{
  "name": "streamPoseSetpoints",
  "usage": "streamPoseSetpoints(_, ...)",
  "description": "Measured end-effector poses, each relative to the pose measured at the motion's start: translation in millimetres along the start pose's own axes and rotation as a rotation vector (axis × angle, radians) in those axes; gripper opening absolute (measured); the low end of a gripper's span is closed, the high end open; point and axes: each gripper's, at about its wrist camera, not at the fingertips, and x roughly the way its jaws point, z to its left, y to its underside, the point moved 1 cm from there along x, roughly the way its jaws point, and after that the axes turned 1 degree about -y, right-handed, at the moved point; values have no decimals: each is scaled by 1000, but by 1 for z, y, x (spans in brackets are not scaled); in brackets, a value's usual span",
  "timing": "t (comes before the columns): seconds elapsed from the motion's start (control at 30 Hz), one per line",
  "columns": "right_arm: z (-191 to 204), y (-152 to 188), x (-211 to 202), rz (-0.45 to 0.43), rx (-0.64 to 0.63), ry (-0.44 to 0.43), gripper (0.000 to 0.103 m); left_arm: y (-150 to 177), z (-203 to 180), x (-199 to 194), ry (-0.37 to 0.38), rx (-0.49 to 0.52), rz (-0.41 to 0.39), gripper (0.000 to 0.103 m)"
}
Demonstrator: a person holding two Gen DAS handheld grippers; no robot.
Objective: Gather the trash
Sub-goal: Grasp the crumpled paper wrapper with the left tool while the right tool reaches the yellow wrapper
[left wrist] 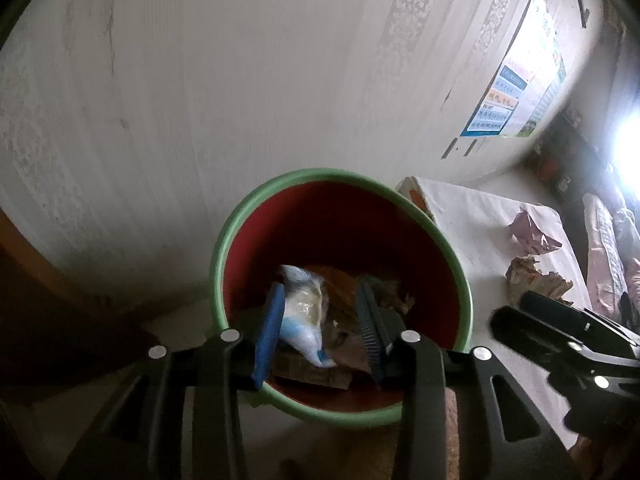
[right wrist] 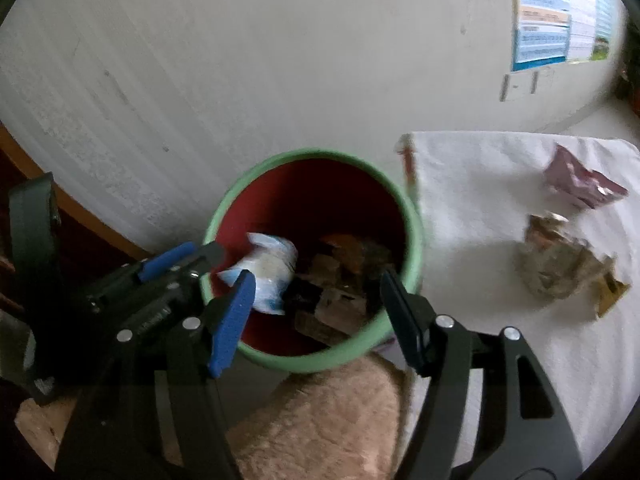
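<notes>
A bin with a green rim [left wrist: 256,200] [right wrist: 240,188] and a red inside stands against the wall and holds several scraps. My left gripper [left wrist: 320,332] [right wrist: 196,258] hangs open over the bin's near-left rim. A white and blue wrapper [left wrist: 300,308] [right wrist: 268,272] lies in the bin below its fingers, untouched by the pads. My right gripper [right wrist: 318,320] [left wrist: 516,312] is open over the bin's near rim with nothing between its fingers. On the white cloth to the right lie a pink wrapper [left wrist: 532,232] [right wrist: 580,184] and a crumpled brown wrapper [left wrist: 536,280] [right wrist: 560,272].
The white-covered table [left wrist: 472,216] [right wrist: 480,184] stands right beside the bin. A beige furry surface [right wrist: 320,420] lies just below the bin's near rim. Dark wooden furniture [left wrist: 40,280] sits at the left. A poster [left wrist: 516,92] hangs on the wall behind.
</notes>
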Motion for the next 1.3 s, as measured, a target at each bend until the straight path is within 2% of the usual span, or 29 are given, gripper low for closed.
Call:
streamPoseSetpoints(0.03,-9,4,-4,-8,17,17,63,1,-1,1,1,2,3,44)
streamPoseSetpoints(0.13,-49,16,-18,-31,102,89,63,2,-3,0,-4,12,1,46)
streamPoseSetpoints(0.33,-171,33,-63,-119,366,328,63,3,-15,-2,-7,34,-1,46)
streamPoseSetpoints(0.4,-202,35,-71,-127,430,377,63,4,-22,-4,-4,49,-2,46)
streamPoseSetpoints(0.53,-244,38,-64,-90,518,417,63,7,-38,-9,4,81,-2,48)
streamPoseSetpoints(0.63,-258,41,-52,-62,537,427,63,11,-52,-14,8,123,-2,50)
streamPoseSetpoints(0.7,-262,40,-39,-33,520,426,57,13,-61,-17,7,148,0,50)
streamPoseSetpoints(0.77,-265,38,-28,-3,500,419,47,15,-69,-20,12,162,2,50)
streamPoseSetpoints(0.83,-265,39,-27,-13,499,376,35,16,-77,-23,17,178,0,51)
streamPoseSetpoints(0.9,-261,40,-32,-29,481,362,29,18,-85,-25,22,197,1,51)
streamPoseSetpoints(0.97,-257,44,-43,-50,470,343,7,20,-97,-25,45,212,10,51)
streamPoseSetpoints(1.13,-242,76,-85,-118,475,264,7,23,-140,-21,142,280,24,52)
streamPoseSetpoints(1.3,-242,124,-107,-134,542,250,7,21,-209,1,227,398,15,64)
